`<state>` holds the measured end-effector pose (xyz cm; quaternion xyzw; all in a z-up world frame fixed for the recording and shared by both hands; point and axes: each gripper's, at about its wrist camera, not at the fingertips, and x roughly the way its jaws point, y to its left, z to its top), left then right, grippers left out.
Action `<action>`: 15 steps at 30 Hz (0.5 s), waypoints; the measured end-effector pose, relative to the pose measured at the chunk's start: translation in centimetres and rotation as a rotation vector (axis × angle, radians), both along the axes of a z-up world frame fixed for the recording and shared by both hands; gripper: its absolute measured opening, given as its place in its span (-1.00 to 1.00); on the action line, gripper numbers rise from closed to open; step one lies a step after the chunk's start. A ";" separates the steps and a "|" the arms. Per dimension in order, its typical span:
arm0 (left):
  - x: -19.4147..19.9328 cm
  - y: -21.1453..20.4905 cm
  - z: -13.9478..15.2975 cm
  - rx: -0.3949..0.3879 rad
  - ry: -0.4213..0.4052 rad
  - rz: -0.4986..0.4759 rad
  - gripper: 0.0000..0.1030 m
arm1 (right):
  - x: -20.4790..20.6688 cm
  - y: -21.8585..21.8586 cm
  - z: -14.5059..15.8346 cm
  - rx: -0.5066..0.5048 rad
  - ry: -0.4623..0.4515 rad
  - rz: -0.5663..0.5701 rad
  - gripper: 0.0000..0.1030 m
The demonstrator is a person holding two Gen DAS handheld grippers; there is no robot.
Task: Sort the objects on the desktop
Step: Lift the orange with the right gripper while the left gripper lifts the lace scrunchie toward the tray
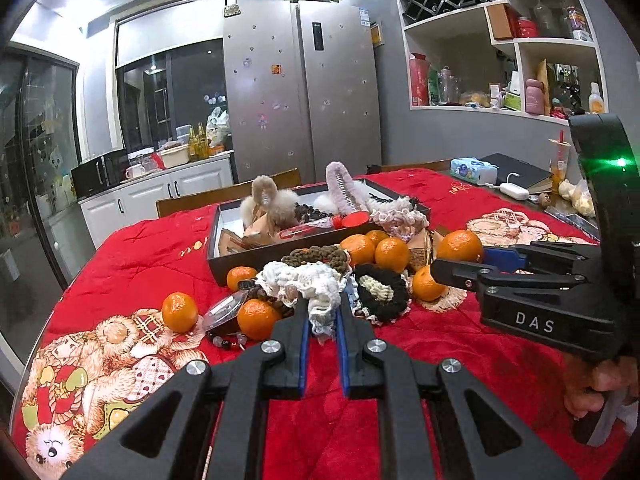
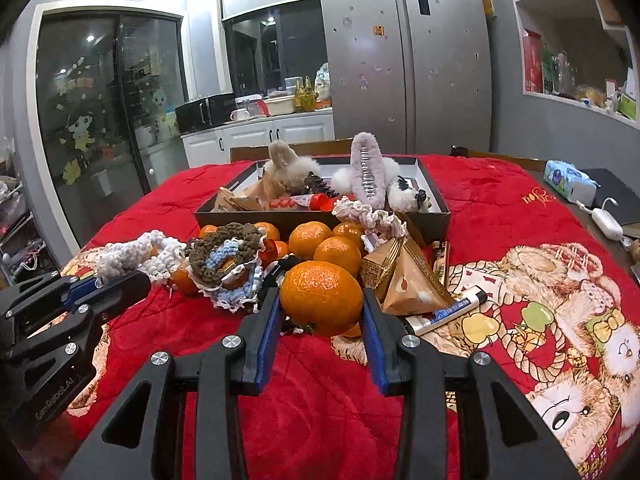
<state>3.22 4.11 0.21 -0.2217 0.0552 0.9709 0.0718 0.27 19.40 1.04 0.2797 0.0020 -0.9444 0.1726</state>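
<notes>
Two sets of tongs work a cluttered bench draped in a red quilt: the left tongs (image 1: 323,312) are clenched on a white crocheted scrunchie (image 1: 304,280), the right tongs (image 2: 322,304) on a mandarin (image 2: 321,297), both loads just in front of the dark shallow box (image 2: 436,220). The risks, by this reading: the round mandarin could roll out from between the narrow blue pads if the grip loosens, and the scrunchie, pinched only by its lacy edge, may snag the bead bracelet (image 1: 228,340) or drag neighbouring scrunchies along. The box already holds fluffy hair claws (image 2: 366,168), brown paper packets and a red-capped tube (its far corners are hidden). Other mandarins lie loose before it.
</notes>
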 end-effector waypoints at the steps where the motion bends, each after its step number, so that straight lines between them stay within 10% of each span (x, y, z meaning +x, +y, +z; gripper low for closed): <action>1: 0.0 0.0 0.0 0.000 0.000 0.000 -0.77 | 0.0 0.0 0.0 -0.002 -0.002 0.001 -0.28; 15: -0.3 -0.5 -0.1 0.054 -0.023 -0.002 -0.77 | 0.6 -0.5 0.4 0.004 0.050 0.030 -0.28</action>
